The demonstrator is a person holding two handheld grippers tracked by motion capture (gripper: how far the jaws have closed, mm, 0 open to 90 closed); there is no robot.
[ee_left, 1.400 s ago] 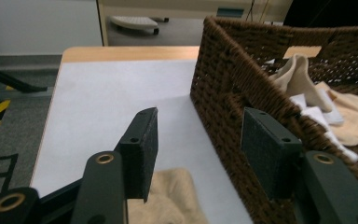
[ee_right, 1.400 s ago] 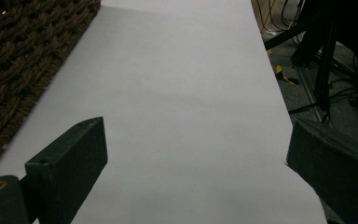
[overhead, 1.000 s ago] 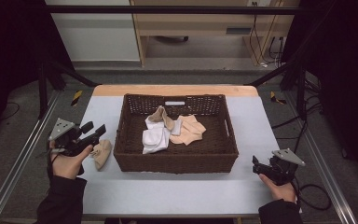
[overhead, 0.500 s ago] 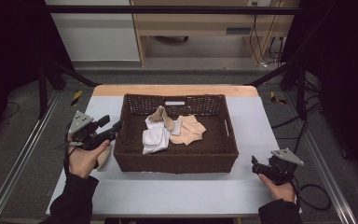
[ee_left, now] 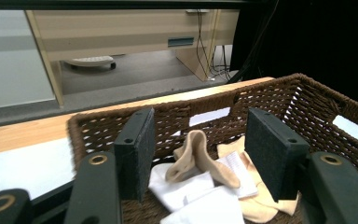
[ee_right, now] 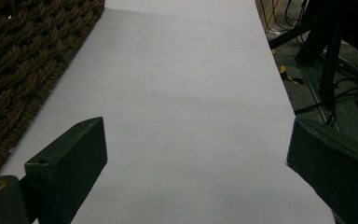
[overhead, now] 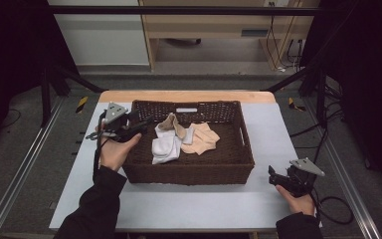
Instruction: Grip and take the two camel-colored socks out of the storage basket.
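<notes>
Socks (overhead: 179,142) are lying bunched in the wicker basket (overhead: 189,169) on the desk (overhead: 273,149); left hand-held gripper (overhead: 146,122), jaws apart and empty, is reaching over the rim, likely to grasp one; right hand-held gripper (overhead: 273,174) is resting open, out of the way

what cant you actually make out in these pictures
- High view: the sock that lay left of the basket a second ago; the left hand and sleeve cover that spot.
- Left tool view: the lower part of the white sock, cut off by the bottom edge.
- High view: the label on the basket's far wall, too small to read.
</notes>
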